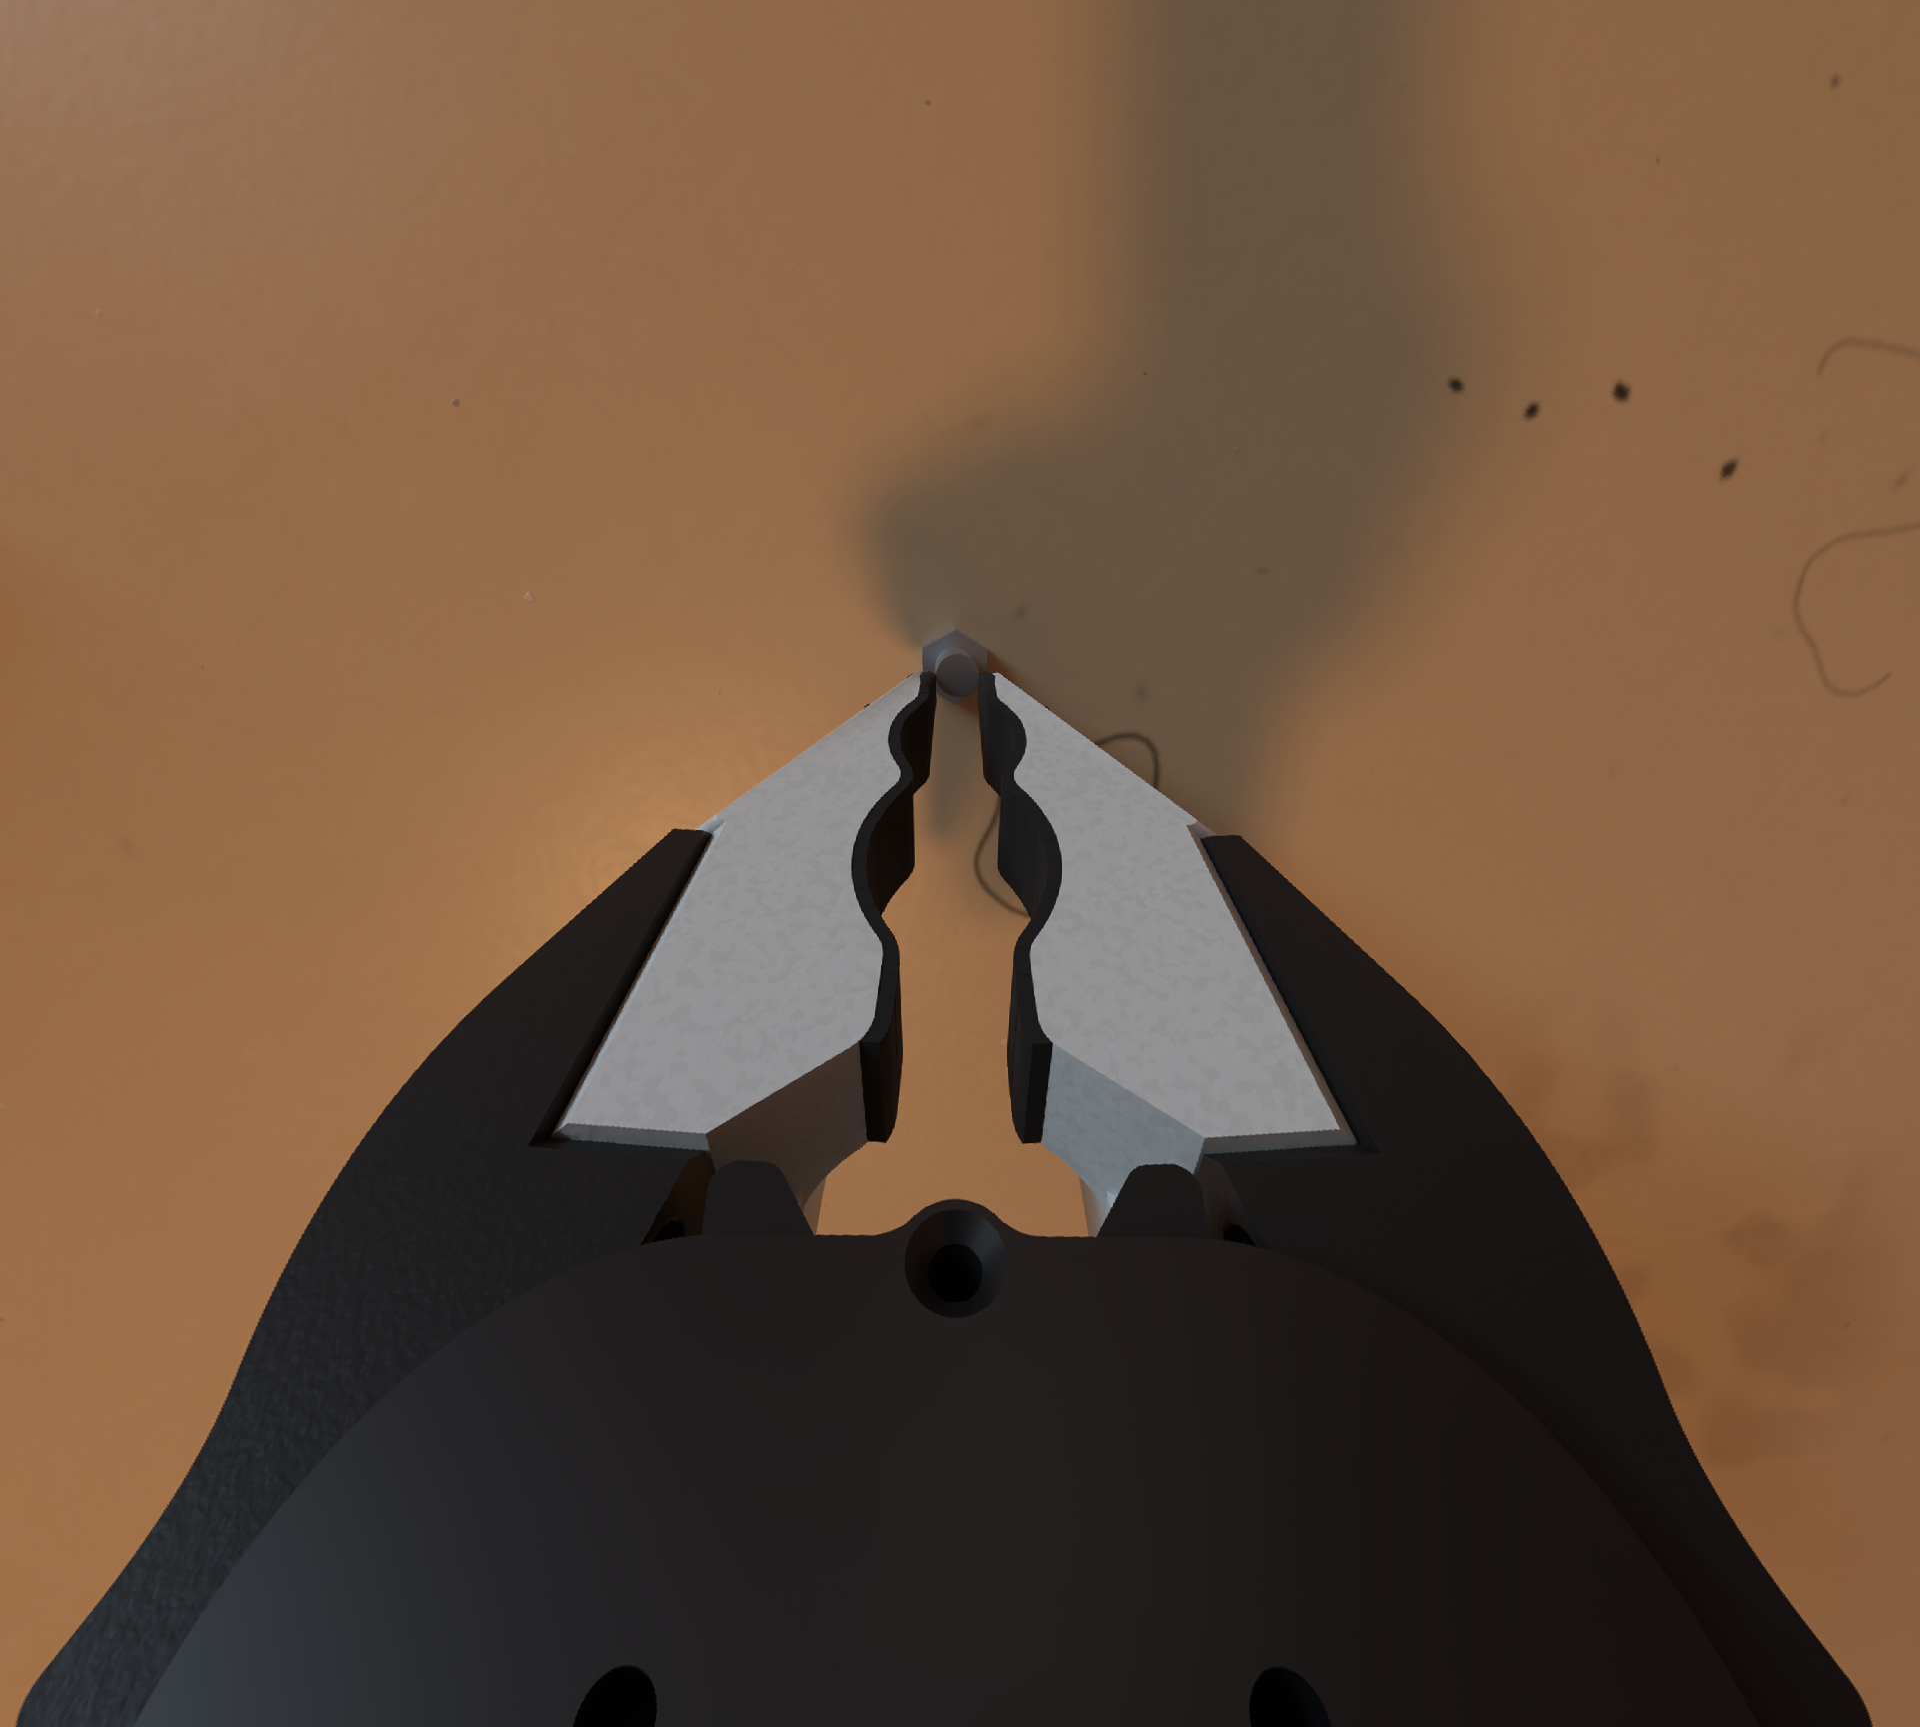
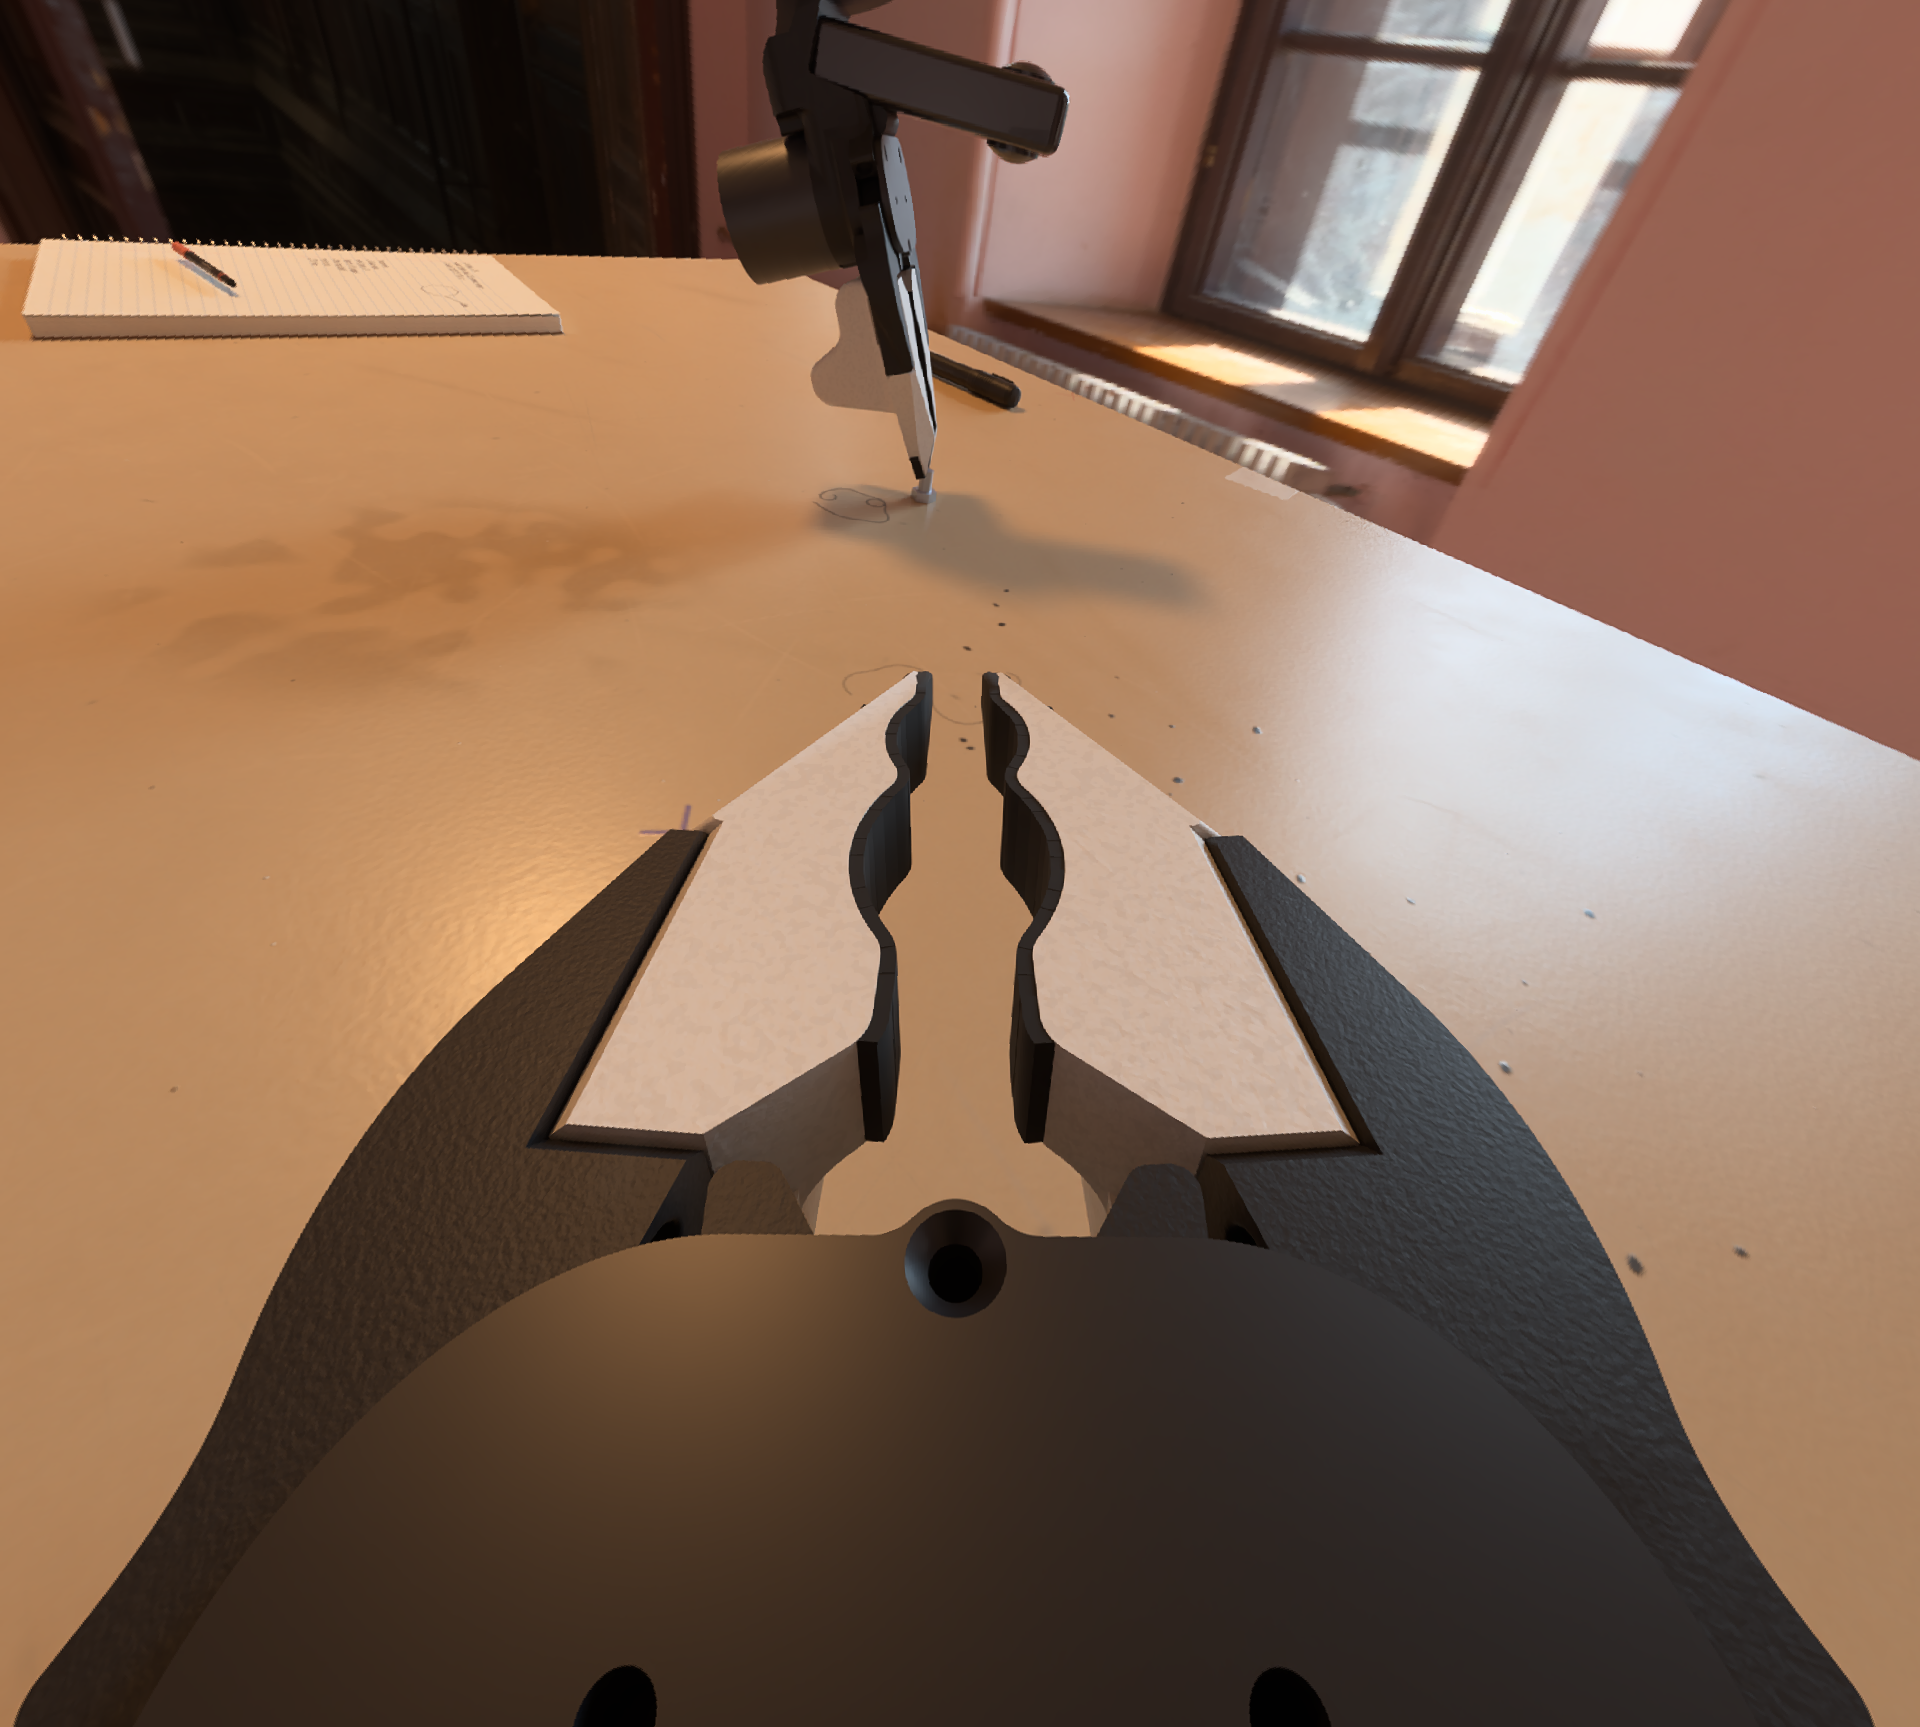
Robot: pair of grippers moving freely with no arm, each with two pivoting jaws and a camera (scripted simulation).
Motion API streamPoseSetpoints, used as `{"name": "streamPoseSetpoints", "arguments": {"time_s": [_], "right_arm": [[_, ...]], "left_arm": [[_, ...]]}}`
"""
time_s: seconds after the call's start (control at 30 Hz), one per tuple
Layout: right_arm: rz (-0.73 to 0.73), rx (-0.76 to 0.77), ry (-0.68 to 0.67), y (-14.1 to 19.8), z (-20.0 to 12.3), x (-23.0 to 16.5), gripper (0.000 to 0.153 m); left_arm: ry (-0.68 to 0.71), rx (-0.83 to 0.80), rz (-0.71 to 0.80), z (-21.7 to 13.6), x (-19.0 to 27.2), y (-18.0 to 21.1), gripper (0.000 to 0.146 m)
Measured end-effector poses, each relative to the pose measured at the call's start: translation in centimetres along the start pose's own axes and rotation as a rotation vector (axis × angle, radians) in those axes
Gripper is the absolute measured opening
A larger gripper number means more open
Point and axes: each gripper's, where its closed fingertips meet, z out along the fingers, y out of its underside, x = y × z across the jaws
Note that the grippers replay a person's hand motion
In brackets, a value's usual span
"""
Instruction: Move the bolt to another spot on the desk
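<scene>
Nearest my left camera, the left gripper (image 1: 957, 685) points down at the desk (image 1: 416, 327), its fingertips (image 1: 920, 690) pinched on the small grey bolt (image 1: 955, 657). Only the bolt's shank end and a rim of its hex head show past the tips; I cannot tell from here whether the head touches the surface. A soft shadow (image 1: 1195, 430) hides the desk beyond it. From my right camera, the bolt (image 2: 923, 490) stands on its head on the desk (image 2: 1455, 846) under the left gripper (image 2: 920, 472), beside a scribble (image 2: 854, 503). The right gripper (image 2: 957, 690) hovers low, jaws slightly apart and holding nothing. Only this view shows the notepad (image 2: 291, 290) with its pen (image 2: 205, 265), a black marker (image 2: 979, 382) partly hidden behind the left gripper, and the window (image 2: 1455, 119).
</scene>
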Motion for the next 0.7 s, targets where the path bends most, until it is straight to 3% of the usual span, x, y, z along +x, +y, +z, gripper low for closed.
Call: {"name": "streamPoseSetpoints", "arguments": {"time_s": [0.3,0.7], "right_arm": [[0.007,-0.019,-0.011,0.54,0.13,0.02,0.009],[0.003,-0.035,-0.009,0.90,0.15,0.19,0.009]], "left_arm": [[0.052,0.041,-0.087,0.39,0.13,-0.54,0.009],[0.006,0.012,0.011,0.54,-0.05,-0.36,0.008]]}}
